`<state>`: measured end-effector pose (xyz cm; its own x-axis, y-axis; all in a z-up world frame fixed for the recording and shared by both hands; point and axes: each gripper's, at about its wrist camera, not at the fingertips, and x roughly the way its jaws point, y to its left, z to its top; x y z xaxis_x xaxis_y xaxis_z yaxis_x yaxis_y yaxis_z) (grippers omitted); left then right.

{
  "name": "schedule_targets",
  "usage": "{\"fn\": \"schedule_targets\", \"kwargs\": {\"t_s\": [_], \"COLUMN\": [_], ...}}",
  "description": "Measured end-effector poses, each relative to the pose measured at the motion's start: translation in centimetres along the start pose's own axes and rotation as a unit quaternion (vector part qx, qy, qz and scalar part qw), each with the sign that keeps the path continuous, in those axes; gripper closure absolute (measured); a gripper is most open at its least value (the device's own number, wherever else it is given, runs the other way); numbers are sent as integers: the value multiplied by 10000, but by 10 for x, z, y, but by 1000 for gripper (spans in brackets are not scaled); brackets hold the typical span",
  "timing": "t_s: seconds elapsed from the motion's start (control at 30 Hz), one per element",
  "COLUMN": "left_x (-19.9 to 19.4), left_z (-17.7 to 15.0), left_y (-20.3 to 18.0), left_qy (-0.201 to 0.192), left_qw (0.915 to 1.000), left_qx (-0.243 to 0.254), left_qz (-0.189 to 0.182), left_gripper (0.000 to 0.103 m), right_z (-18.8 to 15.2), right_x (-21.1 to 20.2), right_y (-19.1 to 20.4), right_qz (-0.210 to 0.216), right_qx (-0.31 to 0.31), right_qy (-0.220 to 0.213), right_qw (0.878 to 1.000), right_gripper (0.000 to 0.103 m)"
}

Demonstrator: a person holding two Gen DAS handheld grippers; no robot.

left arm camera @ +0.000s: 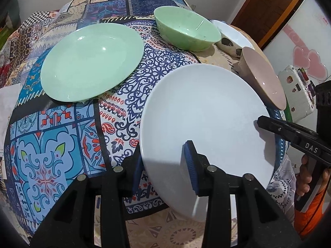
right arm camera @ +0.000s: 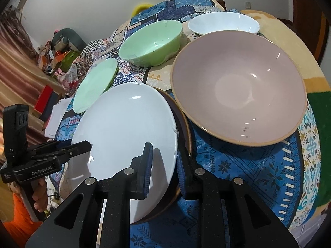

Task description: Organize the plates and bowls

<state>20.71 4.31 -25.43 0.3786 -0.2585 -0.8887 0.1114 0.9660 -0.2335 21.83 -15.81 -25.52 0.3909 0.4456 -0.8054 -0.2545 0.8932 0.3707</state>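
Observation:
A white plate is gripped at two opposite rims. My left gripper is shut on its near-left rim, one pad on top and one underneath. My right gripper is shut on the opposite rim and appears in the left wrist view as the right gripper. A dark brown plate lies directly under the white one. A large pink bowl stands just beyond. Farther back are a green bowl, a green plate and a white bowl.
All the dishes rest on a patterned tablecloth. The left gripper and the hand holding it show at the left of the right wrist view. White paper lies off the table's left side. Clutter fills the room's far left.

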Motion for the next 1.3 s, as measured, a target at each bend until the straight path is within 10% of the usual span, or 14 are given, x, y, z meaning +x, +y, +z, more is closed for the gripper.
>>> {"fn": "schedule_targets", "kwargs": {"t_s": [0.83, 1.3], "left_x": [-24, -92], "left_z": [-3, 18], "left_y": [-2, 50], "left_qy": [-387, -1432], "left_qw": [9991, 9865], "left_qx": [175, -302], "left_qz": [81, 736], "left_gripper": [64, 26], "right_z": [5, 41], "right_x": [-12, -16], "right_y": [5, 60], "right_qz": [-462, -215], "right_qx": [-378, -987], "right_qy": [-72, -589], "right_qw": [9982, 9931], "right_gripper": [80, 58]}}
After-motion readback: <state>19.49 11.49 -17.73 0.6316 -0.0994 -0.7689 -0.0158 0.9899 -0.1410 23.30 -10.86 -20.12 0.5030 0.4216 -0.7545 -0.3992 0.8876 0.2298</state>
